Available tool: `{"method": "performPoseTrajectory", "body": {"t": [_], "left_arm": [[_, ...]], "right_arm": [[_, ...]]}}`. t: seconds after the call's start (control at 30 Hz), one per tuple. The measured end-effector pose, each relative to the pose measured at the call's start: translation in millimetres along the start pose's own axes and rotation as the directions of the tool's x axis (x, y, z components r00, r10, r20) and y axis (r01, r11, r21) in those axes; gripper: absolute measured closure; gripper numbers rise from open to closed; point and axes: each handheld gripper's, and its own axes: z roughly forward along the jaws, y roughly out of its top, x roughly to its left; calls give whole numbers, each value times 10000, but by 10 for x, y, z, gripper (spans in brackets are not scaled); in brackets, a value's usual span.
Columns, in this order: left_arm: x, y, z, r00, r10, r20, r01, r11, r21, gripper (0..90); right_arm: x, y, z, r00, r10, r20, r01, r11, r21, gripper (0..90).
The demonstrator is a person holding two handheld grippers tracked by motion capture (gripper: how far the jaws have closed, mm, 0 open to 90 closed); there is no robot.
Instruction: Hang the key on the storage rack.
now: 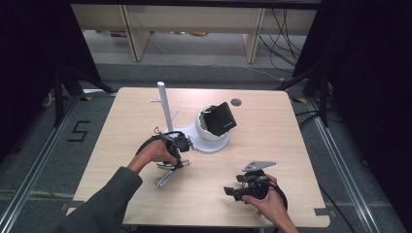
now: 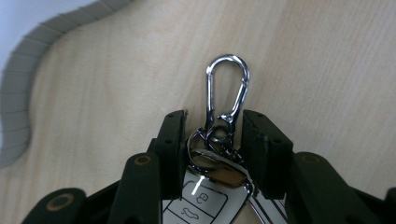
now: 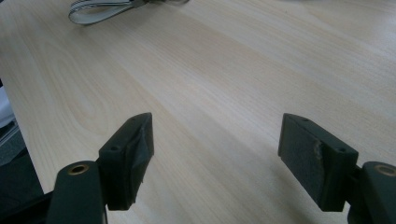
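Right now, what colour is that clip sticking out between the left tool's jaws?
Shiny silver, a polished metal carabiner clip. It shows best in the left gripper view.

The car key fob [image 2: 205,200] runs off the bottom edge of the left gripper view, so just its upper buttons show, and the black jaws cover both its flanks. In the high view, the left gripper [image 1: 171,158] is largely covered by the person's left hand [image 1: 153,153], and what it holds is too small to make out there. The black box [image 1: 219,119] hides part of the white bowl-shaped holder [image 1: 206,133] behind it. In the right gripper view, the grey strap [image 3: 100,10] is cut off by the top edge.
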Motion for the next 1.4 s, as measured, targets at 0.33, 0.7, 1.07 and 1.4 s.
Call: {"method": "performPoseTrajectory", "body": {"t": [0.33,0.7,1.07,1.4], "left_arm": [[-97,115,18,9961,-848,262,812,9900,1155,712],[-113,127,16,9965,-745,380,691,9895,1273,750],[-101,74,-74,9958,-880,261,851,9917,969,752],[20,-143,-521,9896,-1361,-470,1380,9897,383,753]], "right_arm": [[-20,10,19,9999,-110,64,111,9997,-222,277],[-11,18,29,9999,-152,-52,152,9999,-76,278],[-31,22,32,9998,-187,-64,186,9995,-241,278],[-32,28,42,9998,-173,-110,172,9998,-123,278]]}}
